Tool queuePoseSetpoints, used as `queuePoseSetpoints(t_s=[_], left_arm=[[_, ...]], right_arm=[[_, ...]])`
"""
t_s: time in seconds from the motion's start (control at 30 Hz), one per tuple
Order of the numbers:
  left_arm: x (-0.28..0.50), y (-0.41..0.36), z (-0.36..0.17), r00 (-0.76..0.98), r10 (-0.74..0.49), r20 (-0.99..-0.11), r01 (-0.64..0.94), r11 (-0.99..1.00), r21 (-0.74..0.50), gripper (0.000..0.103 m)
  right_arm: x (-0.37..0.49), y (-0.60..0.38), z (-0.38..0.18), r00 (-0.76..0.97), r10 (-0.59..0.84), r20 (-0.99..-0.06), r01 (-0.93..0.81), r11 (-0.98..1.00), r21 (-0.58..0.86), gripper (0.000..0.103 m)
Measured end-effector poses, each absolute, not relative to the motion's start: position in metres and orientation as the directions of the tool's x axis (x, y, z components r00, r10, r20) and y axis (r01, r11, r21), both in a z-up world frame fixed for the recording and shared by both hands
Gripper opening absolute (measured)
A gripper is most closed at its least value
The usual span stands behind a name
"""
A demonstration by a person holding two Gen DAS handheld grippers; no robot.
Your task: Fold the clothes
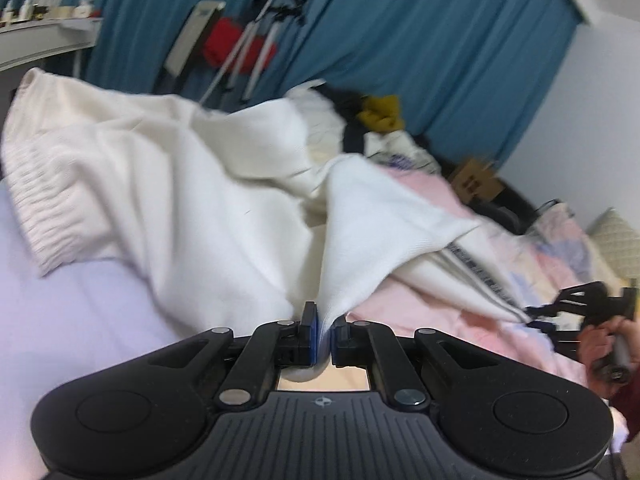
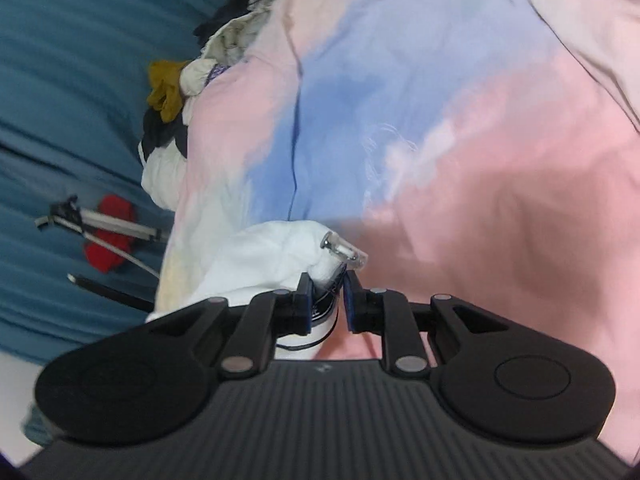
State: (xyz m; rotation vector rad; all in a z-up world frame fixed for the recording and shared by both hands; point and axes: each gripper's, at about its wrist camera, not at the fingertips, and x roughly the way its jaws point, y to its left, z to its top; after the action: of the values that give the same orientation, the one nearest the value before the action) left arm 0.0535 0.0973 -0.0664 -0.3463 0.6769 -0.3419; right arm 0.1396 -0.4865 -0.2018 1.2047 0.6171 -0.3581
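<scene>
A white knit garment [image 1: 168,184] with a ribbed hem lies spread over the bed. My left gripper [image 1: 325,332] is shut on a pinched fold of it, and the cloth fans up and away from the jaws. In the left wrist view my right gripper [image 1: 536,314] shows at the far right, held by a hand [image 1: 600,344], clamped on the garment's dark-striped edge [image 1: 484,276]. In the right wrist view my right gripper [image 2: 327,300] is shut on bunched white cloth [image 2: 272,256] with black trim; a clear drawstring tip [image 2: 344,251] pokes out above the jaws.
A pink and blue quilt [image 2: 440,120] covers the bed's right side, and a lilac sheet [image 1: 60,300] lies on the left. A pile of clothes [image 1: 376,116] lies at the far end. Teal curtains [image 1: 420,40], a tripod [image 1: 248,52] and a white shelf [image 1: 44,36] stand behind.
</scene>
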Motion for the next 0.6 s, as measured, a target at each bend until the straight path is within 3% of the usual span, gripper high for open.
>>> queuePoseSetpoints(t_s=[0.17,0.27,0.33,0.5,0.6], left_arm=[[0.058,0.105,-0.074,0.712,-0.389,-0.584,0.097,0.879,-0.467,0.007],[0.060,0.110,-0.079,0.700,-0.376,-0.608,0.038,0.869,-0.494,0.009],[0.062,0.113,-0.082,0.690,-0.368,-0.623,-0.002,0.861,-0.509,0.009],[0.064,0.120,-0.086,0.700,-0.335,-0.631,-0.078,0.842,-0.534,0.007],[0.064,0.123,-0.081,0.749,-0.296,-0.593,-0.093,0.839,-0.536,0.007]], right_arm=[[0.129,-0.479,-0.204,0.837,0.121,-0.534,0.495,0.251,0.832,0.022],[0.131,-0.469,-0.201,0.861,0.196,-0.470,0.425,0.230,0.875,0.051],[0.140,-0.463,-0.208,0.860,0.248,-0.447,0.404,0.207,0.891,0.084],[0.184,-0.461,-0.252,0.821,0.395,-0.412,0.443,0.014,0.897,0.086],[0.205,-0.472,-0.276,0.839,0.372,-0.397,0.467,-0.116,0.877,0.086]])
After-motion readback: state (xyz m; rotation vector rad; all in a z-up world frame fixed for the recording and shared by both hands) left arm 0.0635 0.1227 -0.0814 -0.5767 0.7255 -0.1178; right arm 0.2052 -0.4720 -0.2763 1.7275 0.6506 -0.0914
